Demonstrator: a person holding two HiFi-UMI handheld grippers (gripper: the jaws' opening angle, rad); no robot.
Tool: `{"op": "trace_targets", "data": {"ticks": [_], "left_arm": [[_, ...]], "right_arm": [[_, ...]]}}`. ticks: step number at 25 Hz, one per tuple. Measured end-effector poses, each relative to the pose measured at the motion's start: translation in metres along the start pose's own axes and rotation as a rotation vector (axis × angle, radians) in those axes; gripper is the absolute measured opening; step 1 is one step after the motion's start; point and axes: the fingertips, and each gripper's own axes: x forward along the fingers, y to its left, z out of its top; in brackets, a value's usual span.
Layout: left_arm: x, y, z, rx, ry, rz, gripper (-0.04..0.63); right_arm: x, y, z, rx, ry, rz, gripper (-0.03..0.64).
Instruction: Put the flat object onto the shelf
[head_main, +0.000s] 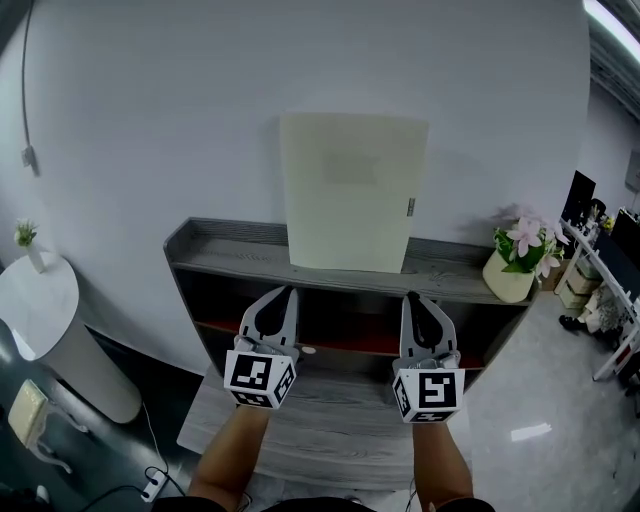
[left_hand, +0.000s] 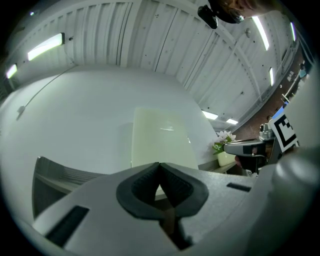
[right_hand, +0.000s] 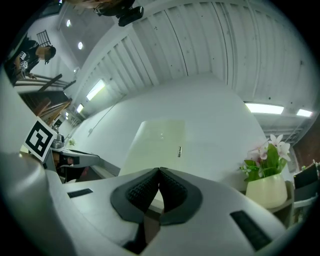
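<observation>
The flat object (head_main: 352, 190), a pale cream panel with a small dark tag on its right edge, stands on its lower edge on the top board of the shelf (head_main: 220, 250). Its back leans against the wall (head_main: 150, 120). By that, the placing looks done, or all but done.

Both claws are away from the panel. The left claw (head_main: 280, 296) and the right claw (head_main: 414, 298) sit just below the front lip of the shelf top, side by side. Each gripper view shows the ribbed pads pressed together with nothing between them.

**What could go wrong**
- The panel is tall and close to upright, held only by its lean, so its foot may slide forward on the smooth board and drop it flat or off the front.
- A claw lifted carelessly past the lip could knock the lower edge and start that slide.
- If the panel fell to the right along the shelf top, it would reach the flower pot (head_main: 510, 275) standing at that end.

**Surface and room**
- The shelf is grey wood-grain with a raised rim, and a red board shows in its opening.
- To the shelf's left stands a white round stand (head_main: 50, 320) with a small plant on it.
- To the shelf's right is pale floor (head_main: 560, 420), with office clutter beyond.
</observation>
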Motion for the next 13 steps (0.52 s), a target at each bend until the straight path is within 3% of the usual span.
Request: {"op": "trace_targets", "data": {"ticks": [13], "left_arm": [[-0.0025,0.004,-0.0075,0.019,0.002,0.029,0.008]], "right_arm": [[-0.0063,0.0018,-0.0119,-0.011,-0.002,0.007,0.023]]}}
